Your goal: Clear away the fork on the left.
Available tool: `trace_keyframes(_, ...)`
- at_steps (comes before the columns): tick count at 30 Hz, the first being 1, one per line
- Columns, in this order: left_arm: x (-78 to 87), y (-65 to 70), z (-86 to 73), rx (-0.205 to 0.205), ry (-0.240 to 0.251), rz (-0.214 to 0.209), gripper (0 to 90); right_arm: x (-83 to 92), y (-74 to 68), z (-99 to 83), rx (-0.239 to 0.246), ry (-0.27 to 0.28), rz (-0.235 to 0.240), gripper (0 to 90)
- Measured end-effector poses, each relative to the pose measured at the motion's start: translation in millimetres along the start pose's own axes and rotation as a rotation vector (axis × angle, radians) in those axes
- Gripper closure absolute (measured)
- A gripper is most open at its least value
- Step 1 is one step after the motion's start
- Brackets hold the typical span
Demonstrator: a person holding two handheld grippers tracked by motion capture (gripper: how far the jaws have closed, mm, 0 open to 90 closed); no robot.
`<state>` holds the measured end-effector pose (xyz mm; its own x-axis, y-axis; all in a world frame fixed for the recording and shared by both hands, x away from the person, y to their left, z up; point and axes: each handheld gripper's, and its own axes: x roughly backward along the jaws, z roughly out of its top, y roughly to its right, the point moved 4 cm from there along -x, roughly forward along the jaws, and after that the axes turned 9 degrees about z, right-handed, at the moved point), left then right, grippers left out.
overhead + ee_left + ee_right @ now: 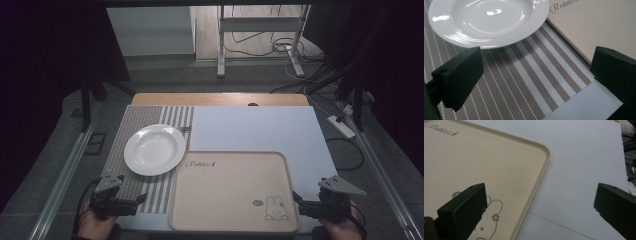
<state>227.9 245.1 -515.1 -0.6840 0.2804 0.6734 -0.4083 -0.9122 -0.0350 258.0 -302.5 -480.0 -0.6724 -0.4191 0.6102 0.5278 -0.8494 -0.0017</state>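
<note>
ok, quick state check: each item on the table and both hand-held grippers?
plate: upright, empty, on the striped placemat, beside the tray.
tray: flat, empty, its left edge over the placemat.
left hand-held gripper: open, holding nothing, over the placemat near the plate.
right hand-held gripper: open, holding nothing, at the tray's right edge.

Black tongs (144,199) with blocky jaws, grey three-cornered plates, seemingly dark cables.
</note>
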Motion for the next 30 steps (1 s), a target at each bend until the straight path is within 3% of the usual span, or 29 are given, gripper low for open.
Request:
trace_keyframes(7, 0.2, -2.5, -0.4, 0.014, 0.01, -0.061, 0.3, -0.4, -0.1, 0.0, -0.001, -0.004, 0.008, 0.0)
trace_keyframes(23, -0.5, -2.1, -0.2, 0.009, 0.002, -0.067, 0.9, -1.7, -2.3, -0.1, 0.023, -0.015, 0.029, 0.0)
trace_keyframes(27, -1.2, -0.7, 0.6, -0.004, -0.007, -0.065, 0.5, -2.0, -2.5, -0.1, 0.029, -0.017, 0.034, 0.0)
trace_keyframes(30, -2.4, -1.1, 1.6, 0.009, -0.032, -0.076, 0.0, -2.0, -4.1, -0.1, 0.043, -0.017, 0.036, 0.0)
